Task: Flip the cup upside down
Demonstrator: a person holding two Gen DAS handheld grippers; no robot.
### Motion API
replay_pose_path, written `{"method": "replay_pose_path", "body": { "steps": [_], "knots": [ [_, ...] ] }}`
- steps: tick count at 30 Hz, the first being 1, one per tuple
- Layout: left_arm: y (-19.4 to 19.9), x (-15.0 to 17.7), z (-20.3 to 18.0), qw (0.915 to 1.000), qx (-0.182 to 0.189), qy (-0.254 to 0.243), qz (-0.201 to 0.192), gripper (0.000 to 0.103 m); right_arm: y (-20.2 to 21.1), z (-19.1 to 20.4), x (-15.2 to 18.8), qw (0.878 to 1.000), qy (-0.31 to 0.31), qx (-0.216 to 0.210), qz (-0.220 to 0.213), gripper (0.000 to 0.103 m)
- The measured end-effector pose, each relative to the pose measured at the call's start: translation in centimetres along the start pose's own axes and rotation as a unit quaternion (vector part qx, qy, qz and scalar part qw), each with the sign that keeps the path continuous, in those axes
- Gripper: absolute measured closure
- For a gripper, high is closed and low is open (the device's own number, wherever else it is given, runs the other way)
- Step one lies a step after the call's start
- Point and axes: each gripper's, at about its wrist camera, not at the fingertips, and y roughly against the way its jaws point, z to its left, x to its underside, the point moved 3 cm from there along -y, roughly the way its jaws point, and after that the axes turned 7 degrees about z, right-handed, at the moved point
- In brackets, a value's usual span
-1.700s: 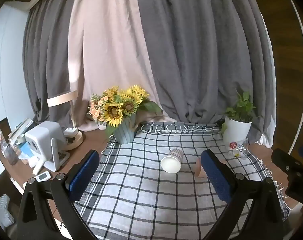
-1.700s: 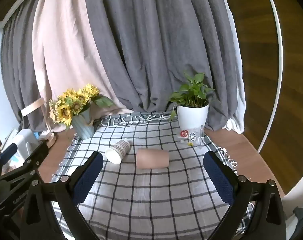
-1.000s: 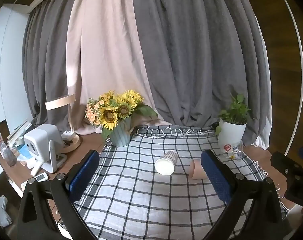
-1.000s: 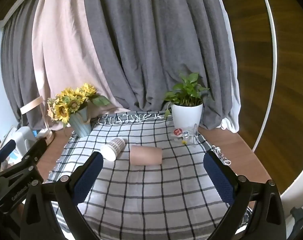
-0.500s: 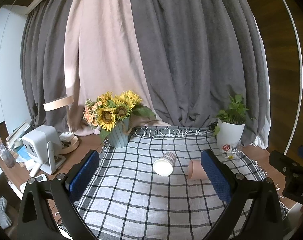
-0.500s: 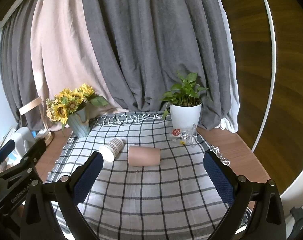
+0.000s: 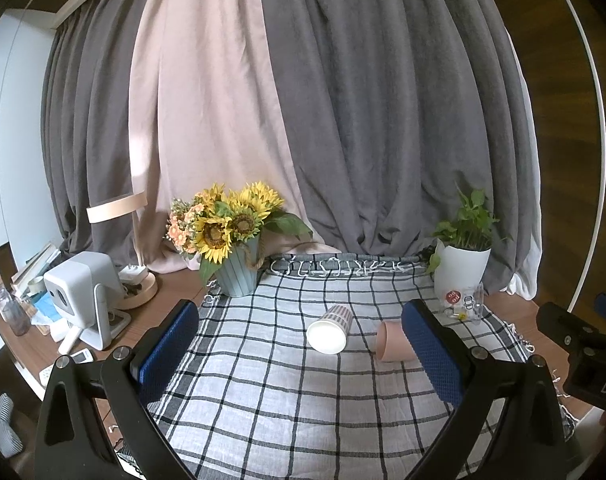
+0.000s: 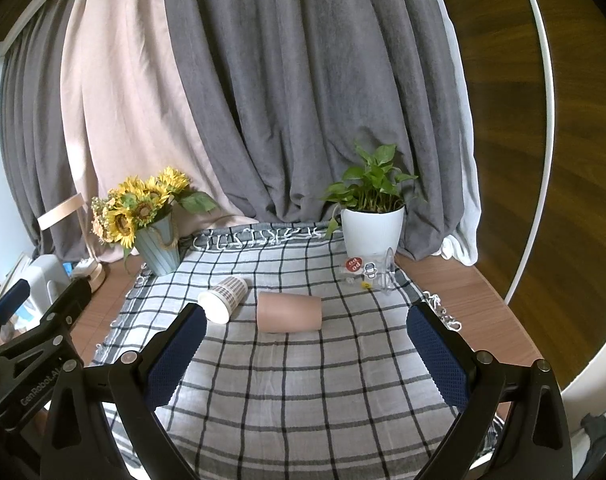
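Observation:
Two cups lie on their sides on a checked tablecloth [image 7: 271, 392] [image 8: 303, 392]. A white paper cup with a chequered band [image 7: 329, 330] [image 8: 223, 298] has its open mouth turned toward me. A plain pink cup [image 7: 393, 346] [image 8: 290, 313] lies to its right, partly hidden by my left gripper's right finger in the left wrist view. My left gripper [image 7: 301, 350] is open and empty, short of the cups. My right gripper [image 8: 303, 354] is open and empty, short of the pink cup.
A sunflower vase [image 7: 237, 270] [image 8: 157, 254] stands at the back left. A white potted plant [image 7: 463, 268] [image 8: 373, 232] and a small clear packet [image 8: 367, 274] are at the back right. A white device [image 7: 83, 296] and clutter sit left of the cloth. Curtains hang behind.
Both grippers have drawn back and risen slightly, so the cups look smaller and farther. The cups have not moved. Both grippers stay open.

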Motion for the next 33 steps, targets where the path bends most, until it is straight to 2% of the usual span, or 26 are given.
{"method": "replay_pose_path", "body": {
  "steps": [33],
  "knots": [
    [0.08,-0.24,0.13,1.0,0.001,0.001,-0.003,0.0,-0.2,0.19,0.14,1.0,0.002,-0.002,0.0,0.002]
  ]
}}
